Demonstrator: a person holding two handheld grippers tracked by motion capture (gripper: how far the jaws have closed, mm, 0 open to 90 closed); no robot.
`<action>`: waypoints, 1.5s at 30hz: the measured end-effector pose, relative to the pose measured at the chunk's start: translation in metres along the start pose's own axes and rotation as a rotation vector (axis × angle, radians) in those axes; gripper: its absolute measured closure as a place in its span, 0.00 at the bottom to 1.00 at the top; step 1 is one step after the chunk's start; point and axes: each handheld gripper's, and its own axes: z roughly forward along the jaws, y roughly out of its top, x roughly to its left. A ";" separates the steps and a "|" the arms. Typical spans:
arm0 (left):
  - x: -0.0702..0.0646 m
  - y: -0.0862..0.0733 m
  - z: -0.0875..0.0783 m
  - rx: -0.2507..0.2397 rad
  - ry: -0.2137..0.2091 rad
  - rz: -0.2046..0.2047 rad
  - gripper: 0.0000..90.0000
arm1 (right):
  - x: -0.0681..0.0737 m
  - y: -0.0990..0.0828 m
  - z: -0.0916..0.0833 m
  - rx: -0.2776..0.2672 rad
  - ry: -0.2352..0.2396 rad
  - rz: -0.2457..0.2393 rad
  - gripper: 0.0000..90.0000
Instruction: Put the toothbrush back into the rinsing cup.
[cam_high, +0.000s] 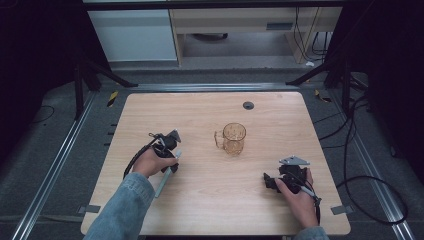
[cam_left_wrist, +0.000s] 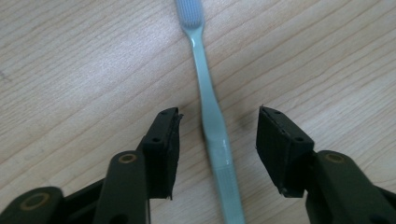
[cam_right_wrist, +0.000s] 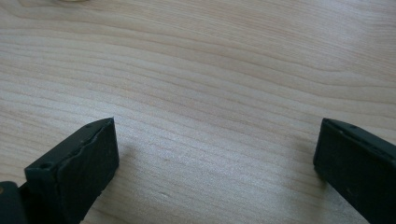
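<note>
A pale blue-green toothbrush (cam_high: 166, 178) lies flat on the wooden table (cam_high: 210, 200), left of the middle. My left gripper (cam_high: 171, 152) hangs right over it, open. In the left gripper view the toothbrush handle (cam_left_wrist: 212, 119) runs between the two jaws without touching either, and its bristle head (cam_left_wrist: 189, 10) points away. An amber glass mug (cam_high: 234, 138) stands upright at the table's middle, handle to the left. My right gripper (cam_high: 269, 181) rests low near the front right, open wide over bare wood (cam_right_wrist: 218, 123), with nothing between its fingers.
A dark round grommet (cam_high: 248, 105) sits in the tabletop behind the mug. Black cables (cam_high: 360, 150) trail over the floor to the right of the table. Metal rails run along both sides, and a white cabinet (cam_high: 132, 35) stands beyond the far edge.
</note>
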 end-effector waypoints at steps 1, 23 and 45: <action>0.000 0.000 0.000 -0.003 -0.003 -0.004 0.55 | 0.000 0.000 0.000 0.000 0.000 0.000 0.00; -0.010 -0.001 0.005 -0.018 0.033 -0.050 0.61 | 0.000 -0.001 -0.002 0.001 0.000 0.004 0.00; -0.003 0.000 0.004 -0.018 0.020 -0.060 0.77 | 0.000 -0.001 -0.002 0.001 0.001 0.006 0.00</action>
